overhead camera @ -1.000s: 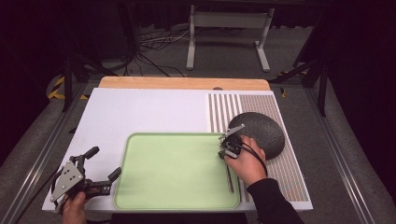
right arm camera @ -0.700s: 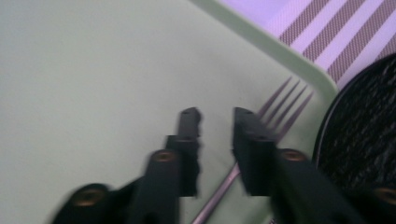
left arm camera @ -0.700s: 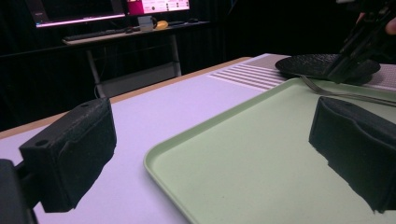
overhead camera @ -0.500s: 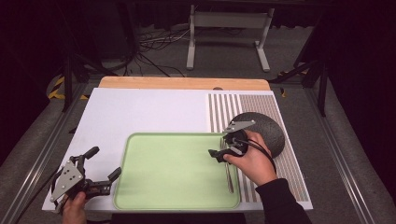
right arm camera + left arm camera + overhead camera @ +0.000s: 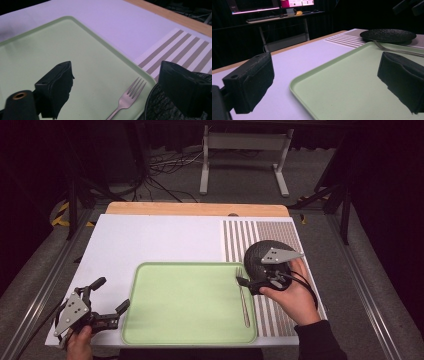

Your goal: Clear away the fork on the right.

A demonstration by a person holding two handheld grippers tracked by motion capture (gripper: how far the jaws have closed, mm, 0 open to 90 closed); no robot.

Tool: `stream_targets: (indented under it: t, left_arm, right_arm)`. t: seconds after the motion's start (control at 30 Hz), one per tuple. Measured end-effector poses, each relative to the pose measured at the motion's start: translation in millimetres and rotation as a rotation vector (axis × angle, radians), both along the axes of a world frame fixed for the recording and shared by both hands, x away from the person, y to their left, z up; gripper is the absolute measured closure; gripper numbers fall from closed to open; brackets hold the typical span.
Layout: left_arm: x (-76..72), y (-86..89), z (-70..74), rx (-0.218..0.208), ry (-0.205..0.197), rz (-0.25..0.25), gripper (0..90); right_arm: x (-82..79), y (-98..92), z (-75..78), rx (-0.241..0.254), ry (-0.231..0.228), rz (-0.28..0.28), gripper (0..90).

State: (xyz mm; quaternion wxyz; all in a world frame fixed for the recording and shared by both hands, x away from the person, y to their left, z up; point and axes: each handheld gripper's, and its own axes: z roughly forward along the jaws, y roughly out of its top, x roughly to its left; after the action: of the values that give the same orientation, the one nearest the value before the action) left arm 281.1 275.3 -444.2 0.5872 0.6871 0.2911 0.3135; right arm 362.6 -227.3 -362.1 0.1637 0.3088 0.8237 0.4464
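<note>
A thin metal fork [image 5: 243,296] is seen lying flat on the right side of the green tray [image 5: 170,320], beside a dark plate [image 5: 260,256]. It is judged light, stiff and slippery, best pinched across its handle. Both the right tongs [image 5: 241,281] and left tongs [image 5: 111,294] are held wide, gripping nothing.

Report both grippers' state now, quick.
Left gripper: open, jaws apart, holding nothing.
Right gripper: open, jaws apart over the fork, holding nothing.
</note>
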Motion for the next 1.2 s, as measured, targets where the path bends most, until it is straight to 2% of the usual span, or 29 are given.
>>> stream_targets:
  t: [0.07, 0.17, 0.3, 0.5, 0.53, 0.63, 0.73, 0.77, 0.93, 1.2]
  left_arm:
    - [0.0, -0.1, 0.0, 0.0, 0.0, 0.0, 1.3]
    - [0.1, 0.1, -0.1, 0.001, 0.002, 0.002, 1.3]
    - [0.2, 0.5, -0.1, 0.001, 0.003, 0.002, 1.3]
    - [0.3, 1.9, -0.4, -0.005, 0.003, 0.008, 1.3]
    - [0.2, 1.7, -0.4, -0.006, 0.004, 0.009, 1.3]
    - [0.1, 0.7, -0.6, -0.003, 0.003, 0.008, 1.3]
    - [0.2, 0.4, -0.6, 0.001, 0.005, 0.008, 1.3]
    - [0.4, 0.5, -0.7, -0.002, 0.002, 0.009, 1.3]
    - [0.2, 0.7, -0.9, -0.006, 0.004, 0.013, 1.3]
    - [0.3, 1.0, -0.8, -0.005, 0.002, 0.014, 1.3]
  right_arm:
    - [-1.4, -3.3, 0.1, 0.008, -0.01, 0.002, 12.1]
    - [-6.1, -15.1, 0.2, 0.039, -0.053, 0.004, 12.1]
    - [-11.0, -26.3, -0.3, 0.081, -0.085, 0.004, 11.3]
    - [-19.1, -43.7, -6.2, 0.12, -0.12, 0.018, 11.0]
    - [-21.6, -48.7, -9.1, 0.131, -0.137, 0.012, 11.0]
    - [-24.2, -54.6, -13.0, 0.142, -0.153, 0.012, 10.9]
    - [-27.9, -64.9, -18.4, 0.116, -0.178, 0.035, 10.1]
    - [-29.6, -69.4, -21.2, 0.122, -0.186, 0.031, 10.1]
    - [-32.6, -79.5, -29.1, 0.164, -0.198, 0.025, 9.2]
    - [-35.9, -90.7, -46.9, 0.19, -0.214, 0.006, 6.3]
